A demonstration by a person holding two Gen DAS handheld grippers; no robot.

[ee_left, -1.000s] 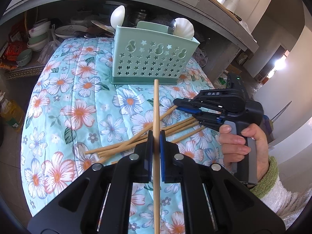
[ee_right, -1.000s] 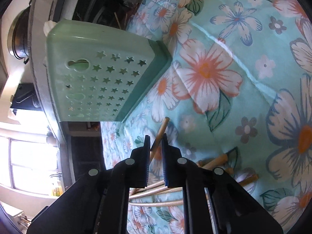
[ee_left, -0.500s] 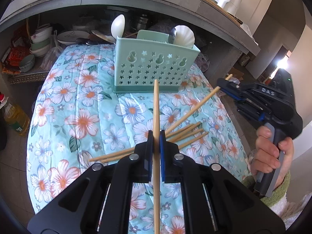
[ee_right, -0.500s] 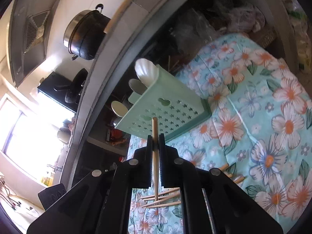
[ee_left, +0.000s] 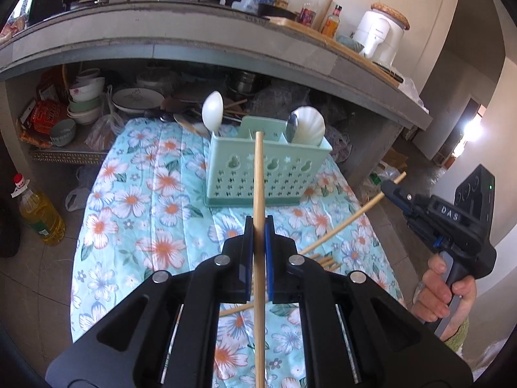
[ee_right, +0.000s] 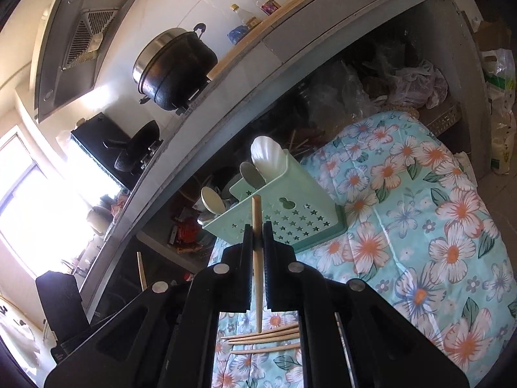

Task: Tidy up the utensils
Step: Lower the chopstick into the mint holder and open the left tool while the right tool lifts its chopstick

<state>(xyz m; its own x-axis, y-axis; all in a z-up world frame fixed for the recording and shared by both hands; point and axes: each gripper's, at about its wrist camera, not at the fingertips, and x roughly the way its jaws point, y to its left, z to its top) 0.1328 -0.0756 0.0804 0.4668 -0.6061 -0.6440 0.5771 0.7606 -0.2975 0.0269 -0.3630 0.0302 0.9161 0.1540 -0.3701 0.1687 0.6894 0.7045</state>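
A mint green utensil caddy (ee_left: pixel 268 174) with star cut-outs stands on the flowered cloth (ee_left: pixel 145 194) and holds white spoons (ee_left: pixel 212 111). It also shows in the right wrist view (ee_right: pixel 284 216). My left gripper (ee_left: pixel 258 226) is shut on a wooden chopstick (ee_left: pixel 258 177) that points at the caddy from above the cloth. My right gripper (ee_right: pixel 256 231) is shut on another chopstick (ee_right: pixel 257 258), held up to the right of the table; it shows in the left wrist view (ee_left: pixel 392 190). Several loose chopsticks (ee_right: pixel 265 338) lie on the cloth below.
A grey counter (ee_left: pixel 194 48) overhangs the far end of the table, with pots, bottles and a white appliance (ee_left: pixel 379 38) on it. Bowls and plates (ee_left: pixel 87 97) sit on the shelf under it. An oil bottle (ee_left: pixel 38 210) stands on the floor at the left.
Both grippers have risen away from the cloth with their chopsticks. The right gripper picked one chopstick out of the pile and lifted it to the right.
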